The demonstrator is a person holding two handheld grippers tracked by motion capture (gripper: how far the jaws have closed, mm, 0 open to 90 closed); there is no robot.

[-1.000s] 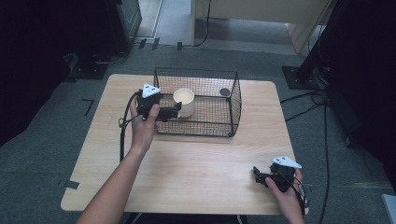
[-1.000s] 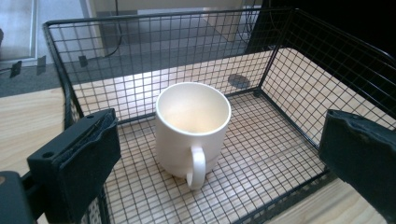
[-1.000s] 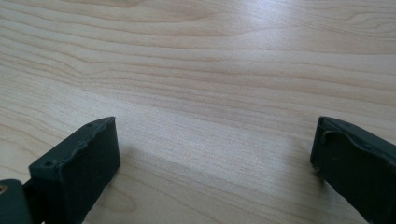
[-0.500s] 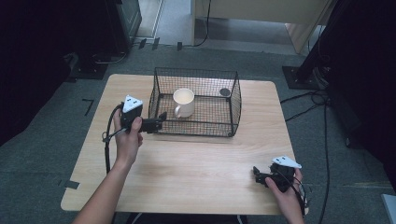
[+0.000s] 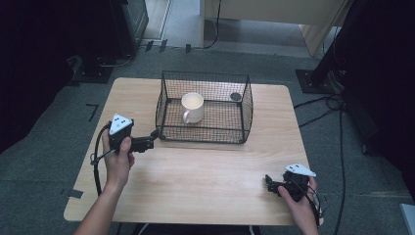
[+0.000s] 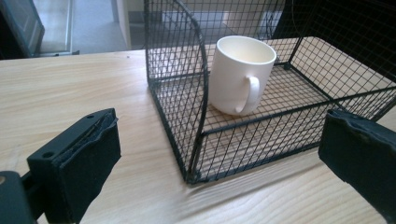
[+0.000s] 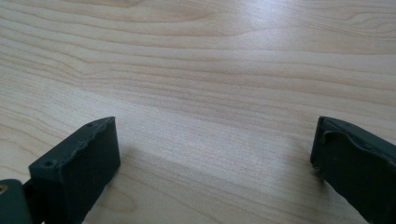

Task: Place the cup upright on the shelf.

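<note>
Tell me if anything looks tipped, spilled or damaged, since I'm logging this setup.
Nothing stands out. The white mug stands upright inside the black wire basket, which sits flat on the wooden table. Both hand-held grippers, left and right, are open and empty.

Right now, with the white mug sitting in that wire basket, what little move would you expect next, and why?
Probably the left claw draws a little farther from the black wire mesh basket. Its jaws are open and empty, and the white ceramic mug stands upright inside, so nothing seems left to hold.
</note>
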